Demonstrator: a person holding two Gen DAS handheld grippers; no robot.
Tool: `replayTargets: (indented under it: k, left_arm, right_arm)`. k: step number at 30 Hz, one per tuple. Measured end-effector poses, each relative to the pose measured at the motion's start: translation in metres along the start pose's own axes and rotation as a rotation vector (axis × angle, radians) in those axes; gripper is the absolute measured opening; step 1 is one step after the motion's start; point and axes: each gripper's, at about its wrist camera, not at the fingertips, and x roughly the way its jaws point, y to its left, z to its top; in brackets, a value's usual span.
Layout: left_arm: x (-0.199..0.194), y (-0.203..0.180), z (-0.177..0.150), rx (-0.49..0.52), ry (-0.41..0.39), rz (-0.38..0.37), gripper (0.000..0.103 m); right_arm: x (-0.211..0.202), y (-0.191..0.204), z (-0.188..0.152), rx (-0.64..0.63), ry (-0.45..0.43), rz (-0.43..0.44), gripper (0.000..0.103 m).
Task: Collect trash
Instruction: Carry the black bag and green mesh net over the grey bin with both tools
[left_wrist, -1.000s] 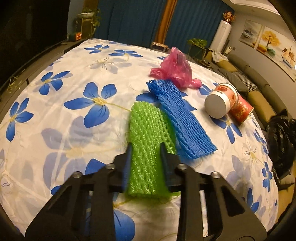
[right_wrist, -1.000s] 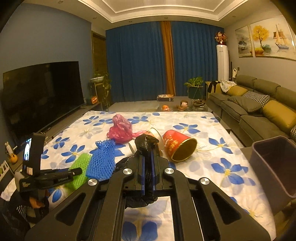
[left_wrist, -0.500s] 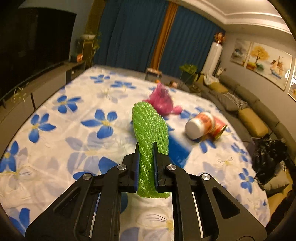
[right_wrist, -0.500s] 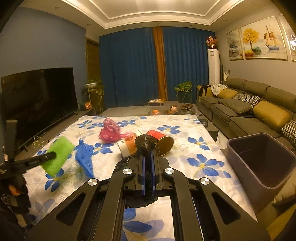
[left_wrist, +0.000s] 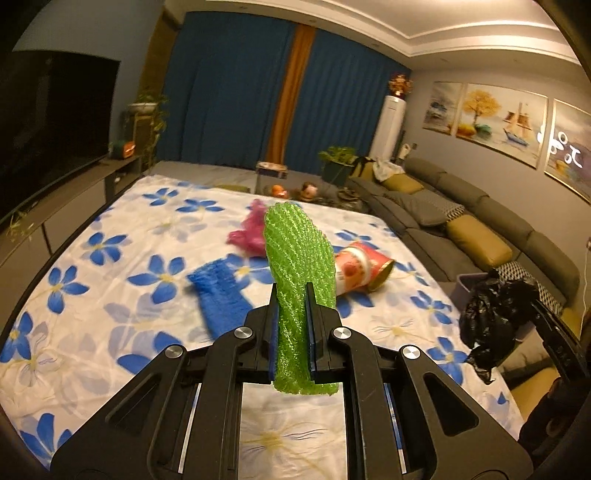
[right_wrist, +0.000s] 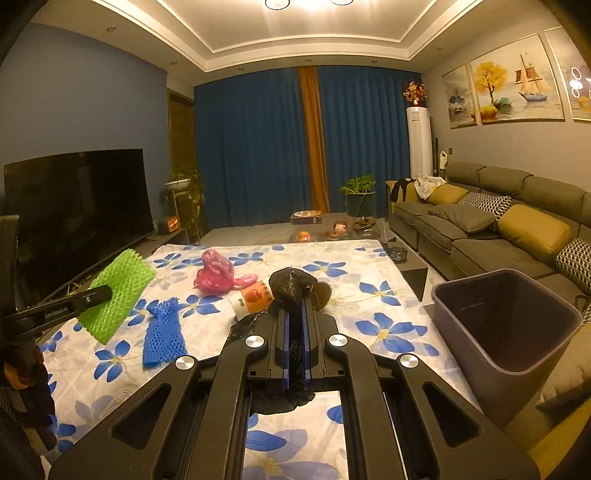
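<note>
Red paper cup (left_wrist: 364, 271) lying on its side beyond the left gripper (left_wrist: 291, 325): printed label with a red fruit picture, lettering too small to read. Small white print on the left gripper's side bar in the right wrist view, illegible.

Left gripper raised above the flowered cloth (left_wrist: 110, 295), tilted slightly down, clenched on the green foam net (left_wrist: 299, 258); jaws finished closing on it within the last second. Net stands up from the fingers, clear of the cloth.

Right gripper (right_wrist: 294, 332) near level, clamped on a crumpled black plastic bag (right_wrist: 291, 282). Grey bin (right_wrist: 506, 317) just to its right, open.

Blue foam net (left_wrist: 221, 299) flat on the cloth left of the left gripper; pink bag (left_wrist: 249, 230) farther ahead.
</note>
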Motion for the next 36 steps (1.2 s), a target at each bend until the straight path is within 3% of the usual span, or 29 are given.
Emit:
replayTargets:
  k: [20,36]
  left_arm:
    - [0.036,-0.142,0.008,0.186,0.0,-0.195,0.011]
    - [0.076,-0.244,0.008,0.278,0.013,-0.332,0.011]
  right_arm:
    - [-0.022,-0.068,0.012,0.037,-0.053,-0.134,0.006]
    - [-0.035,-0.151,0.02,0.111,-0.105,-0.326,0.006]
